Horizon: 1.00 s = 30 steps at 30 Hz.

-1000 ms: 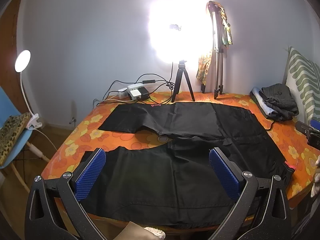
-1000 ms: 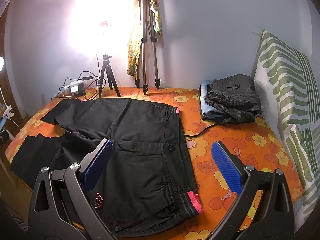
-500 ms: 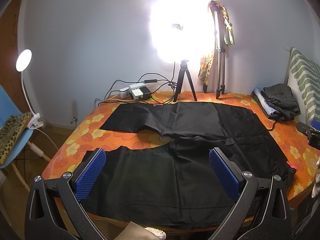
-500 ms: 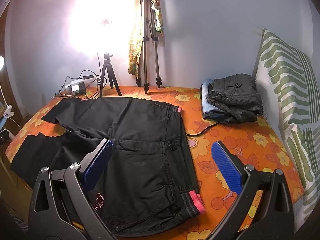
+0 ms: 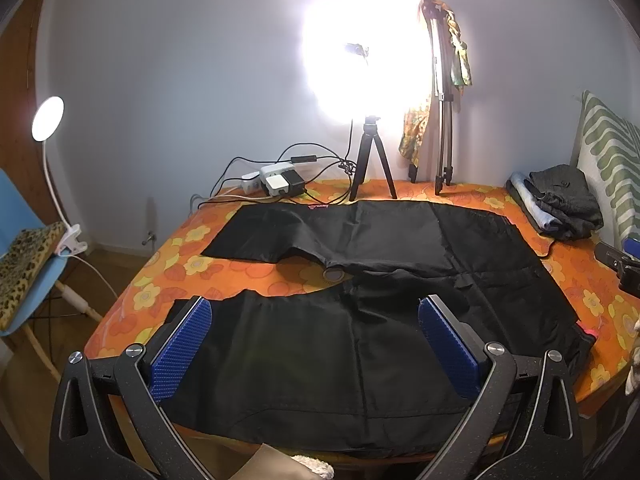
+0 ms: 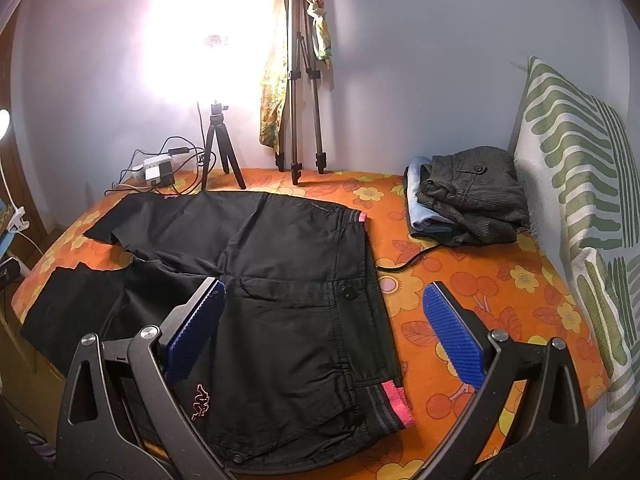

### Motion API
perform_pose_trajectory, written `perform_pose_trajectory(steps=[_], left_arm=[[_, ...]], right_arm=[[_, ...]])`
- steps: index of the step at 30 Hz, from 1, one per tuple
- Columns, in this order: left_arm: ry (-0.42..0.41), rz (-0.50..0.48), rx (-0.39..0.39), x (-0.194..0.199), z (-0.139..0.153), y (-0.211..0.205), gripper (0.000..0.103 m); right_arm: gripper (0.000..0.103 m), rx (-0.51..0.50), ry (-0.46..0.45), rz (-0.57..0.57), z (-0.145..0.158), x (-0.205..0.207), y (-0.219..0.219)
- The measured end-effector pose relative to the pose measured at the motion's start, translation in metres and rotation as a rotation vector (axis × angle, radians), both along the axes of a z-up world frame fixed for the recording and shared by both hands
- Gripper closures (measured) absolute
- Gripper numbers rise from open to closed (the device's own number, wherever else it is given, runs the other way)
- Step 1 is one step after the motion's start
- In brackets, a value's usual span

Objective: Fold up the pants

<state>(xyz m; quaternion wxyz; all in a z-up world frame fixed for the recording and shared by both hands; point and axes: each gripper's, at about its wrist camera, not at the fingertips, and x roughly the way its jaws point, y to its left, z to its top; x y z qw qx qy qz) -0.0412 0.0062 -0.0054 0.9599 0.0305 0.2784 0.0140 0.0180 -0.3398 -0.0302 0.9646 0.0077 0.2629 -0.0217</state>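
Observation:
Black pants (image 5: 360,280) lie spread flat on the orange flowered table (image 5: 168,256), legs apart and pointing left, waistband to the right. The right wrist view shows the same pants (image 6: 280,280) with a pink-edged waistband (image 6: 394,402) at the near right and a small pink logo on the near hip. My left gripper (image 5: 316,348) hovers open above the near leg, holding nothing. Above the near waist corner my right gripper (image 6: 324,336) is also open and empty, its left finger over the fabric and its right finger over bare tablecloth.
A stack of folded clothes (image 6: 468,196) sits at the far right by a green striped cushion (image 6: 580,184). Two tripods (image 5: 372,160), a bright lamp, a power strip (image 5: 276,180) and cables stand along the far edge. A blue chair (image 5: 28,256) and a clip lamp (image 5: 48,116) stand left.
Both cameras have drifted a little, so the scene sits slightly lower and nearer in the views. The pants have not moved and both grippers stay open.

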Motion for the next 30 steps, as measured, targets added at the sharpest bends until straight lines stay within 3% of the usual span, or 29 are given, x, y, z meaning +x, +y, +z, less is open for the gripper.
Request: perform_pose_trajectory(steps=[16, 23, 28, 30], left_arm=[[0.019, 0.012, 0.027, 0.001, -0.008, 0.006, 0.000], [0.076, 0.017, 0.031, 0.002, -0.023, 0.025, 0.000], [0.113, 0.041, -0.011, 0.005, -0.026, 0.045, 0.005], [0.121, 0.051, -0.037, 0.007, -0.027, 0.055, 0.015]], right_arm=[[0.002, -0.029, -0.001, 0.062, -0.001, -0.006, 0.006], [0.002, -0.025, 0.002, 0.143, -0.005, -0.009, 0.007], [0.011, -0.051, 0.041, 0.201, -0.018, -0.009, 0.013], [0.011, -0.044, 0.050, 0.232, -0.023, -0.009, 0.016]])
